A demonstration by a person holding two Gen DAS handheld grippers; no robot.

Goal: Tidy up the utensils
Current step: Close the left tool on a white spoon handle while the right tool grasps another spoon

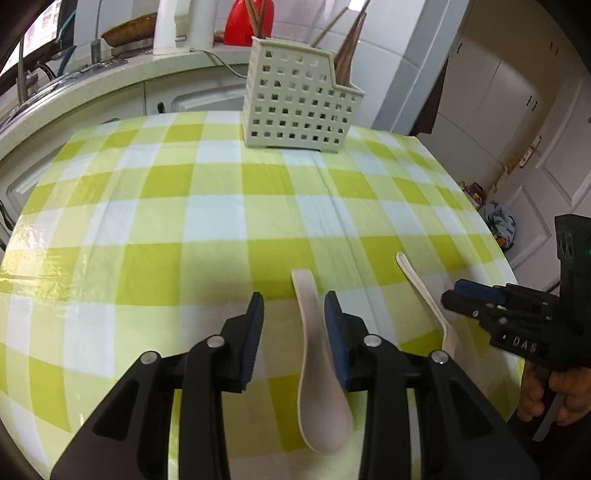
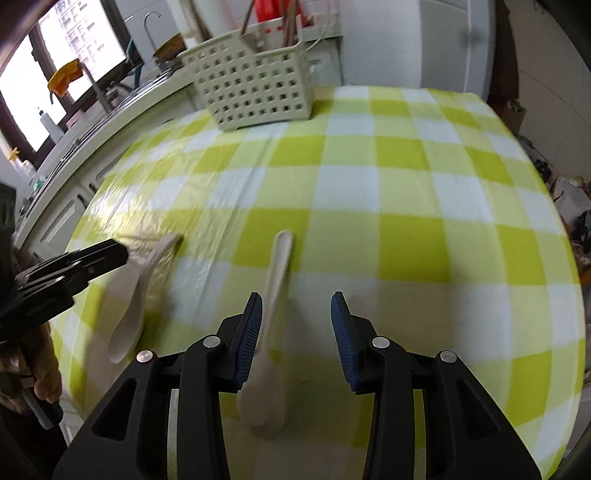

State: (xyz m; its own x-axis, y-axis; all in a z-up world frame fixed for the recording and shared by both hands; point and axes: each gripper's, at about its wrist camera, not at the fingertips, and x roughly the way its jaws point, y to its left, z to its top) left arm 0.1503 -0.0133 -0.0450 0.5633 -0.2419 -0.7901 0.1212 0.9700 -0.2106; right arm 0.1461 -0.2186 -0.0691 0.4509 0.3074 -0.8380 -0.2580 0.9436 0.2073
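Two white ceramic spoons lie on the green-checked tablecloth near its front edge. My left gripper (image 1: pixel 294 314) is open over the left spoon (image 1: pixel 317 369), whose handle runs between the fingers, close to the right pad. My right gripper (image 2: pixel 295 314) is open over the right spoon (image 2: pixel 271 332), whose handle lies by the left pad. The right spoon (image 1: pixel 424 295) and right gripper (image 1: pixel 454 291) show at the right of the left wrist view. The left spoon (image 2: pixel 140 291) and left gripper (image 2: pixel 122 251) show at the left of the right wrist view. A cream perforated utensil holder (image 1: pixel 299 99) (image 2: pixel 251 88) with chopsticks stands at the table's far edge.
The tablecloth (image 1: pixel 184 221) covers a table next to a kitchen counter (image 1: pixel 92 85) on the left, with a sink tap and a red container (image 1: pixel 247 22) behind the holder. Doors and floor clutter (image 1: pixel 498 221) lie to the right of the table.
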